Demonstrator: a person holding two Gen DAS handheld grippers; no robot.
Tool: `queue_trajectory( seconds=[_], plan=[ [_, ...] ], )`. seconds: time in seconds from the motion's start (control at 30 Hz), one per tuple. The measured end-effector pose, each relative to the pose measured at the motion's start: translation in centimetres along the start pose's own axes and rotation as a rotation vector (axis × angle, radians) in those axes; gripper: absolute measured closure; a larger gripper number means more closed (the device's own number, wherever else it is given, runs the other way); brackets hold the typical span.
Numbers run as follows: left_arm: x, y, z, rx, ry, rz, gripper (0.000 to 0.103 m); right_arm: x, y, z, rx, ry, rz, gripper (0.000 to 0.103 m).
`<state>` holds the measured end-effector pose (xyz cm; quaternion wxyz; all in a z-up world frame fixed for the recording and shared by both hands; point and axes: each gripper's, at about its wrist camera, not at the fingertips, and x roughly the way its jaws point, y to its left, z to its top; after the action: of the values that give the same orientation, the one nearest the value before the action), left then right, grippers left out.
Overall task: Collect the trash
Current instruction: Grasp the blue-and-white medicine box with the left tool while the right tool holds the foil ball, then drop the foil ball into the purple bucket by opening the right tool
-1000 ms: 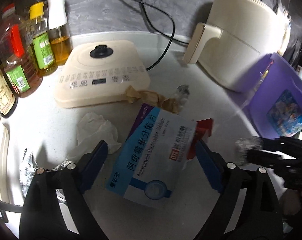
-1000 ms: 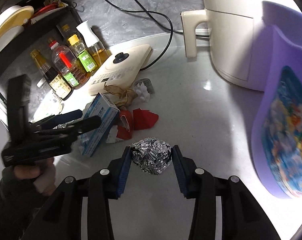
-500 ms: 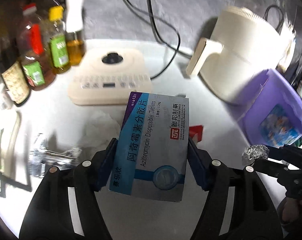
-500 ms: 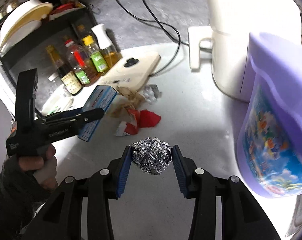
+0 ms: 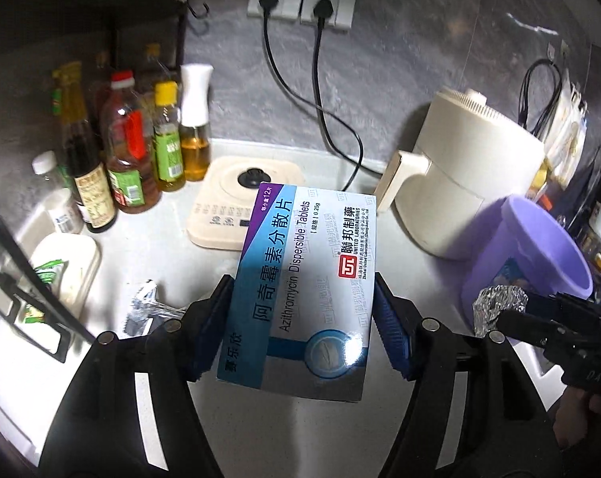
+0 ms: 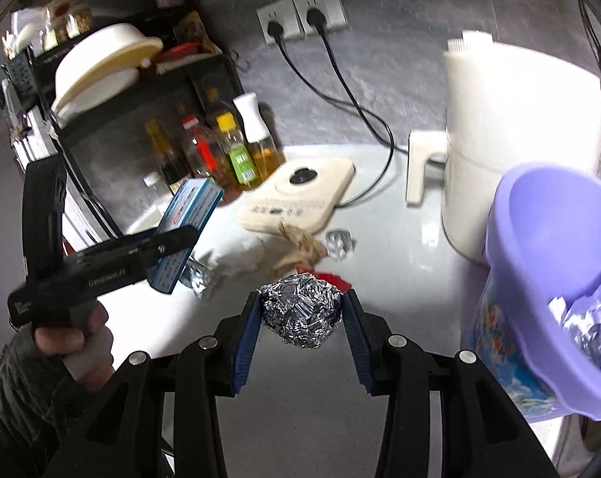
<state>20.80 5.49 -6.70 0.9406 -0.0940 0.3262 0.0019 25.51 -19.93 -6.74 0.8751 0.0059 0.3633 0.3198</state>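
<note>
My left gripper is shut on a white and blue medicine box, held up above the counter; the same box shows at the left of the right wrist view. My right gripper is shut on a crumpled foil ball, also lifted; that foil ball sits at the right in the left wrist view. A purple bin stands at the right with foil scraps inside. On the counter lie brown paper, red scraps, a white tissue and foil wrappers.
A cream induction cooker sits mid-counter, a cream air fryer behind the purple bin. Several oil and sauce bottles stand at the left. Two black cords run from wall sockets. A dish rack stands at far left.
The left gripper closed on the medicine box and lifted it off the counter. The right gripper rose with the foil ball, and the purple bin's opening came into view.
</note>
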Motion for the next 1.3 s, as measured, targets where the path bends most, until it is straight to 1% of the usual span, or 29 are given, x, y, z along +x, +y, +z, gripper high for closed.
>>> queue_trajectory(
  seconds=[0.13, 0.27, 0.43, 0.63, 0.8, 1.0, 1.07, 1.1, 1.13, 1.17, 1.2, 1.23, 1.3],
  plan=[
    [-1.9, -0.2, 0.1, -0.008, -0.035, 0.007, 0.035, -1.7, 0.6, 0.5, -0.035, -0.049, 0.013, 0.062],
    [-3.4, -0.9, 0.5, 0.0, -0.061, 0.002, 0.035, -3.2, 0.3, 1.2, -0.019, -0.084, 0.009, 0.062],
    [-5.0, -2.1, 1.5, 0.011, -0.114, -0.018, 0.035, -5.6, -0.6, 2.0, -0.011, -0.145, -0.017, 0.061],
    [-5.8, -3.8, 2.9, 0.04, -0.148, -0.053, 0.035, -8.0, -2.8, 3.1, 0.031, -0.204, -0.079, 0.061],
    [-6.2, -4.8, 3.8, 0.038, -0.173, -0.095, 0.035, -10.5, -4.8, 3.9, 0.038, -0.253, -0.14, 0.061],
    [-5.6, -7.0, 5.0, 0.045, -0.203, -0.164, 0.035, -12.5, -7.4, 4.5, 0.074, -0.276, -0.208, 0.06],
    [-5.3, -7.9, 5.1, 0.049, -0.206, -0.188, 0.035, -12.7, -8.0, 4.5, 0.07, -0.269, -0.213, 0.057],
    [-5.2, -8.4, 5.2, 0.055, -0.207, -0.199, 0.035, -13.0, -8.4, 4.5, 0.07, -0.27, -0.218, 0.041],
    [-4.9, -9.0, 5.3, 0.067, -0.206, -0.212, 0.037, -13.3, -8.8, 4.4, 0.084, -0.282, -0.238, 0.022],
    [-4.6, -9.5, 5.4, 0.078, -0.204, -0.22, 0.039, -13.9, -9.5, 4.2, 0.106, -0.303, -0.266, 0.02],
    [-4.3, -10.0, 5.4, 0.092, -0.198, -0.225, 0.045, -14.3, -10.0, 3.9, 0.118, -0.307, -0.279, 0.02],
    [-3.6, -10.6, 5.6, 0.105, -0.182, -0.23, 0.048, -14.6, -10.4, 3.8, 0.126, -0.304, -0.286, 0.02],
    [-2.8, -10.8, 5.7, 0.099, -0.159, -0.245, 0.048, -15.2, -11.2, 3.3, 0.149, -0.303, -0.311, 0.02]
  ],
)
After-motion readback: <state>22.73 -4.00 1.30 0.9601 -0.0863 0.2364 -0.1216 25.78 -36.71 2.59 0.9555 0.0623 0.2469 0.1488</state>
